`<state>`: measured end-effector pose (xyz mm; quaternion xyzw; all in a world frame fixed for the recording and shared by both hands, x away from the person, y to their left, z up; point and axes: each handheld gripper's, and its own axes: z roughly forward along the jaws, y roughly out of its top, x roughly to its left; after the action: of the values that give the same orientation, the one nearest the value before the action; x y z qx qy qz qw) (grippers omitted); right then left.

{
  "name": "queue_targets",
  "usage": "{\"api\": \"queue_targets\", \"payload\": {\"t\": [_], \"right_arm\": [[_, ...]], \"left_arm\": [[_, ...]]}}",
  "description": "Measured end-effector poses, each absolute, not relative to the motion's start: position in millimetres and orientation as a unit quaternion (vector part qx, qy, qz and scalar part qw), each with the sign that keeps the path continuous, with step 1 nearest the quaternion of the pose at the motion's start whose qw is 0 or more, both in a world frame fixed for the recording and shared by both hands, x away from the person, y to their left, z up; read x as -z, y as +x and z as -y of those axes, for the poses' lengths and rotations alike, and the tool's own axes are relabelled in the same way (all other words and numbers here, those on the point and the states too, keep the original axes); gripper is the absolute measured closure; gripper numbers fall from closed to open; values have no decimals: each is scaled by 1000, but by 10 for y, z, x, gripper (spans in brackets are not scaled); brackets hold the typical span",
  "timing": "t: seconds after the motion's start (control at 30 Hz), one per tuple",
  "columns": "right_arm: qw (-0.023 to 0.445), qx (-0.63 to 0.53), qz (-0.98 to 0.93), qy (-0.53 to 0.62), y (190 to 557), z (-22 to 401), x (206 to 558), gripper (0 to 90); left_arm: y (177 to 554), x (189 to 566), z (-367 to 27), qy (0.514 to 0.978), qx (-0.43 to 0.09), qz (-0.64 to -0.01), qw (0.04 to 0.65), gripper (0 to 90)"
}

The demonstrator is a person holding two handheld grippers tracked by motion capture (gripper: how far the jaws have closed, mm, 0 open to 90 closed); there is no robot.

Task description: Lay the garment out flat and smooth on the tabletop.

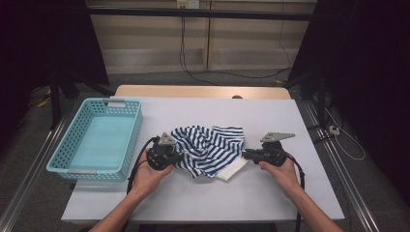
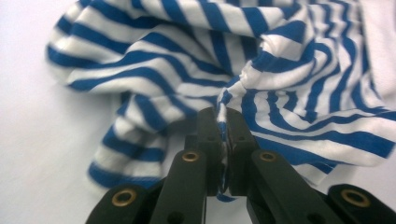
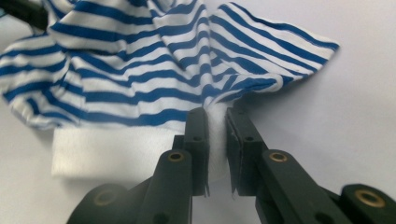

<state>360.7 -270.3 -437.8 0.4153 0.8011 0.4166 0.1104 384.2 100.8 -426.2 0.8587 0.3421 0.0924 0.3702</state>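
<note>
both tongs point(image 1: 176, 153) point(image 1: 245, 154) pinch striped cloth point(image 1: 208, 147), palms up.

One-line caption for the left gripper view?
Left gripper fingers pinch a fold of the blue-and-white striped cloth.

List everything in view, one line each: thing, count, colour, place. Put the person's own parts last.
striped cloth: one, blue and white with a plain white part at its near edge, crumpled mid-table between the two grippers
basket: one, light turquoise plastic with perforated walls, at the table's left edge
table: one, white cover over a wooden top that shows at the far edge
cables: several, dark, hanging on the far wall and lying on the floor
left gripper: one, black, shut on a fold of the striped cloth at its left side
right gripper: one, black, shut on the white part of the cloth at its right side
hands: two, bare forearms entering from the bottom of the high view
</note>
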Motion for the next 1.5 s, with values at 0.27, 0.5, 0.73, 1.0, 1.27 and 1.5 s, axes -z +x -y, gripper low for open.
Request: {"api": "queue_targets", "payload": {"t": [0.27, 0.5, 0.73, 1.0, 1.27, 1.5], "right_arm": [[86, -410, -816, 399, 3306, 2631, 4417, 782], [112, -442, -795, 400, 3333, 2750, 4337, 633], [153, -409, -806, 399, 3446, 2802, 4380, 626], [155, -395, -813, 399, 3452, 2804, 4440, 565], [154, -389, -817, 397, 3480, 2786, 4473, 466], [160, -370, -821, 403, 3508, 2777, 4495, 381]], "left_arm": [[3854, 4323, -1182, 861, -102, -357, 347, 873], [3857, 4344, -1222, 852, -105, -370, 355, 719], [3643, 4143, -1185, 842, -119, -340, 402, 588], [3455, 4127, -971, 862, -90, -269, 421, 584], [3435, 4302, -740, 892, -70, -238, 379, 491], [3417, 4430, -655, 913, -73, -213, 339, 403]]}}
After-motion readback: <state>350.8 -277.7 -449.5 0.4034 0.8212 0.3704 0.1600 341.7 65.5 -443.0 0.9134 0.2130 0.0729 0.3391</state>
